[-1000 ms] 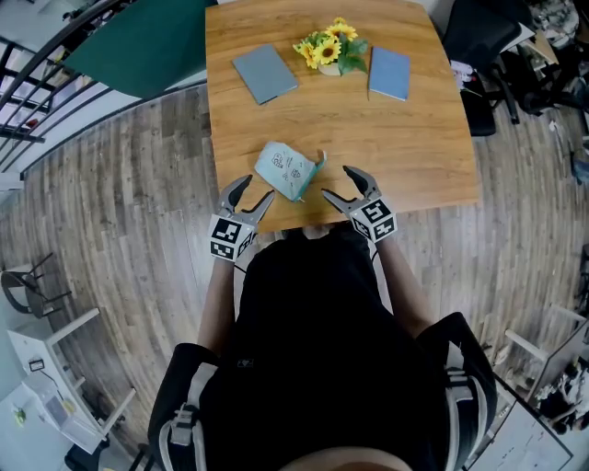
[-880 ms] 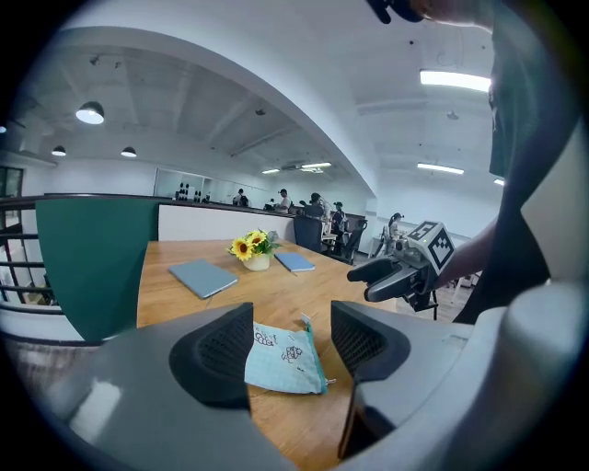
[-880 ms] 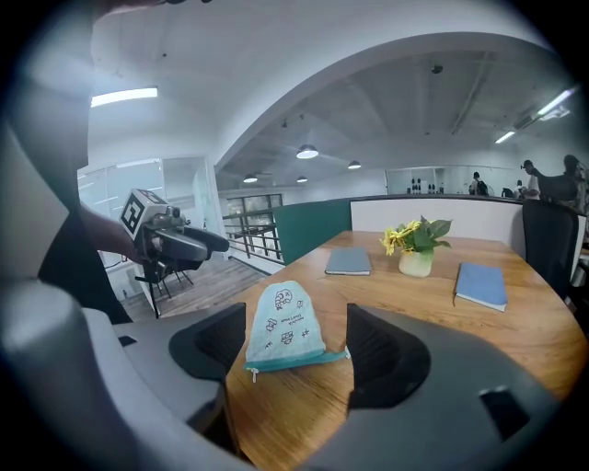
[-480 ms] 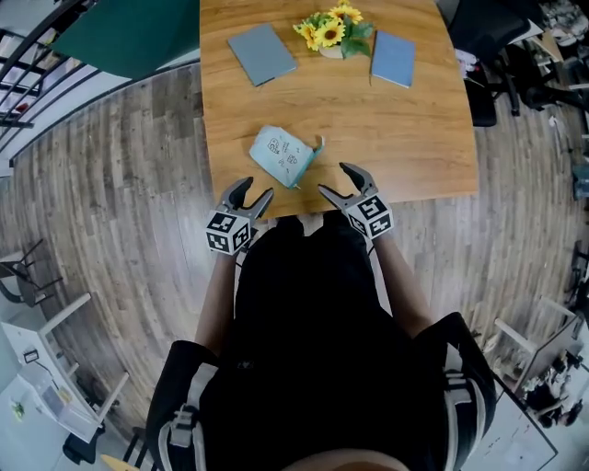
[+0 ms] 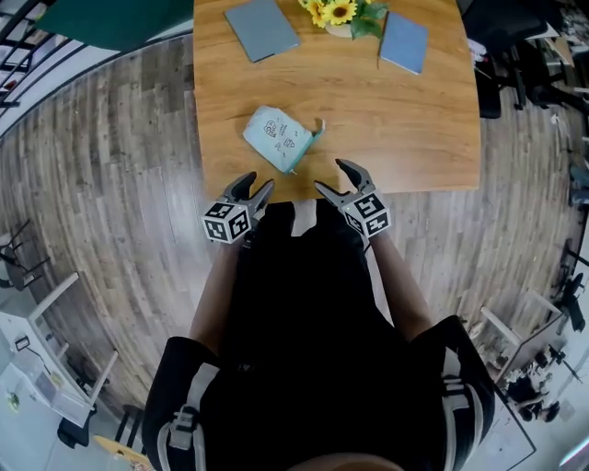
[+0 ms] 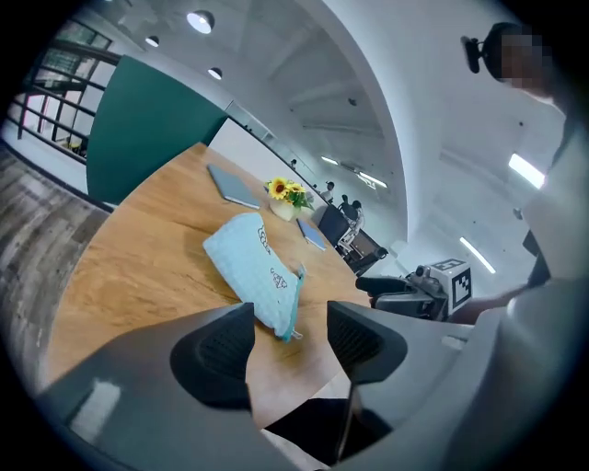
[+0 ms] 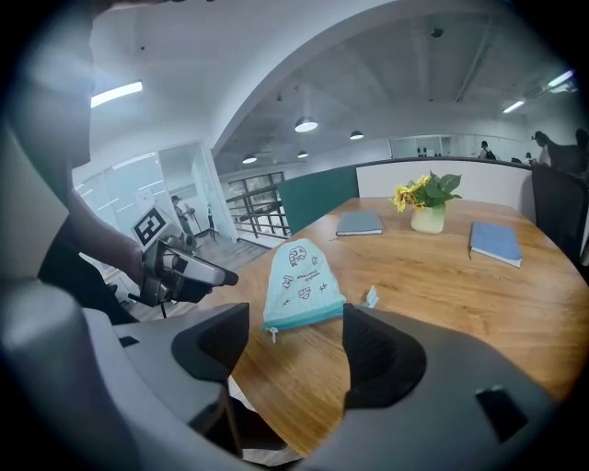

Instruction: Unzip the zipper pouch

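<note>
The zipper pouch [image 5: 276,138] is lying flat near the front edge of the bench [image 5: 405,120], its zipper apparently closed. The left claw [image 5: 256,184] and right claw [image 5: 329,175] are being held wide and empty just short of the pouch. The left jaws have just been closing slightly.

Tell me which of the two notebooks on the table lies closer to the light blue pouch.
The greyer notebook, left of the sunflowers in the head view. The bluer notebook lies on the flowers' other side, farther from the pouch.
</note>
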The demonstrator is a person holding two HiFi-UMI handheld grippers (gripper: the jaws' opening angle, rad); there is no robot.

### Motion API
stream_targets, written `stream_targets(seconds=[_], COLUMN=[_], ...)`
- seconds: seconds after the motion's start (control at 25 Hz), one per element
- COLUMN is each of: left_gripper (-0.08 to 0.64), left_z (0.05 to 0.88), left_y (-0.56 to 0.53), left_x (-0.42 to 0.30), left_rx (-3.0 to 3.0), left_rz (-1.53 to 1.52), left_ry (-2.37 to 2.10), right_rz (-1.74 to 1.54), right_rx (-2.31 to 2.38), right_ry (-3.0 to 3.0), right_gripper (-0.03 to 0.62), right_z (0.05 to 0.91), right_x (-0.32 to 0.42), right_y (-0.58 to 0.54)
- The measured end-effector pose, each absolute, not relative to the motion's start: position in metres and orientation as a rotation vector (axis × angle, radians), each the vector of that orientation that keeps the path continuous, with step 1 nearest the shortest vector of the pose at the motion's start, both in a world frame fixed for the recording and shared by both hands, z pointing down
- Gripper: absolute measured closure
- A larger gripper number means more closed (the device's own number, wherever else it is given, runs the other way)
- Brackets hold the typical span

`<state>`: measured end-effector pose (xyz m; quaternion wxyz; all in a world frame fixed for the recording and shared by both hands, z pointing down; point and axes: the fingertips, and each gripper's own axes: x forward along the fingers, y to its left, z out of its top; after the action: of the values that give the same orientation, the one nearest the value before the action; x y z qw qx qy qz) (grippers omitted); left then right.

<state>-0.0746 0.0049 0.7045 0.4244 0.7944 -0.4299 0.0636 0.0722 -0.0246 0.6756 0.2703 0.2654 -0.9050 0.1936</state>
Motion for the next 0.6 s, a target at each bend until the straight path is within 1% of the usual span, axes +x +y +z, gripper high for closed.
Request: stream_targets(seconds=[0.2, 0.6], left_gripper=[0.330, 0.331], left_z=[0.723, 0.752], left_y=[0.002, -0.002], left_x=[-0.067, -0.048], left_rx=[1.887, 1.725], left_rz=[0.106, 0.108], left_ry=[-1.074, -1.116], right_rz=[0.546, 0.595], right_rx=[0.682, 0.672], right_ry=[-2.425, -2.410], right_gripper=[0.275, 0.284], right_z=[0.687, 0.695], right_x=[0.073, 0.077], right_y=[-0.017, -0.009])
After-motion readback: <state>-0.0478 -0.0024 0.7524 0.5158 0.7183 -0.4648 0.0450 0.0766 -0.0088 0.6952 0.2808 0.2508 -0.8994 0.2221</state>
